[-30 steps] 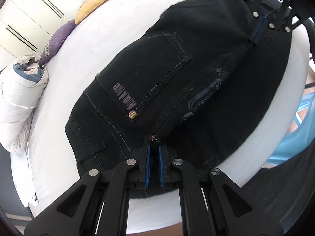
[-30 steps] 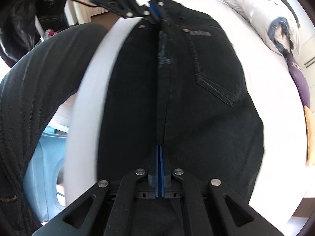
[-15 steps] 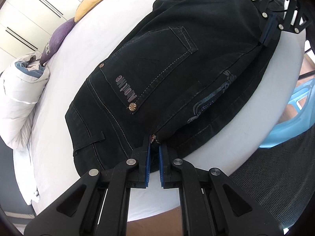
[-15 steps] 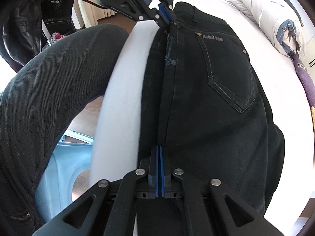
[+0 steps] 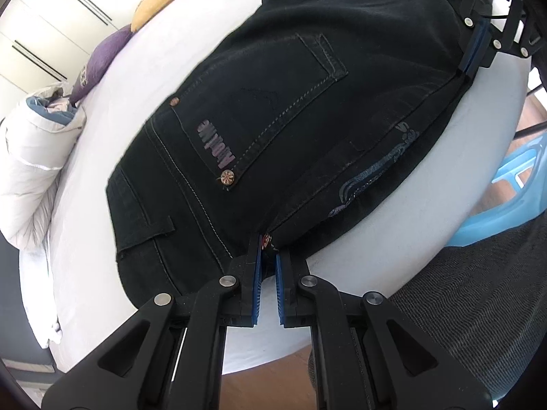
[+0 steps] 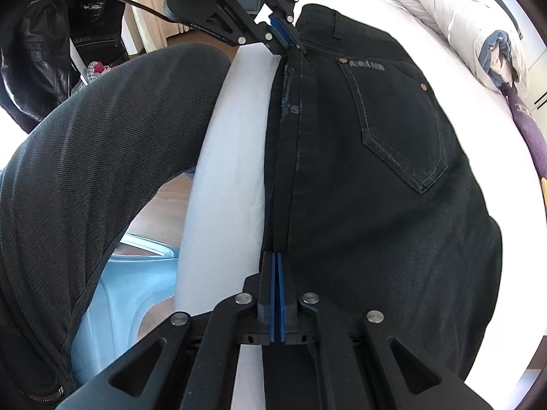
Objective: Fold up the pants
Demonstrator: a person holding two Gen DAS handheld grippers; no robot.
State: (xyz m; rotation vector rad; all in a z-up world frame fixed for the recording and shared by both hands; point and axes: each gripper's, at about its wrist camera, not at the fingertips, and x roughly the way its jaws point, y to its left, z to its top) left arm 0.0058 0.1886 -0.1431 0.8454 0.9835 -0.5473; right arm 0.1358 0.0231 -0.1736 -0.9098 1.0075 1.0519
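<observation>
Now the black pants (image 5: 273,109) lie folded lengthwise across the white bed (image 5: 102,157), filling mid-frame. Left gripper (image 5: 268,256) pinches the waistband edge at lower centre; right gripper (image 6: 275,270) clamps the leg seam.

**Legible markings**

One marking is readable: pale grey block lettering on the stitched back pocket (image 5: 263,116) of the black denim pants (image 5: 342,68). In the right wrist view (image 6: 367,66) it appears to read "AnotMe"; individual letters are uncertain. Faded embroidery along the side seam (image 6: 290,107) shows a single legible "S". Remaining print is too blurred.
</observation>
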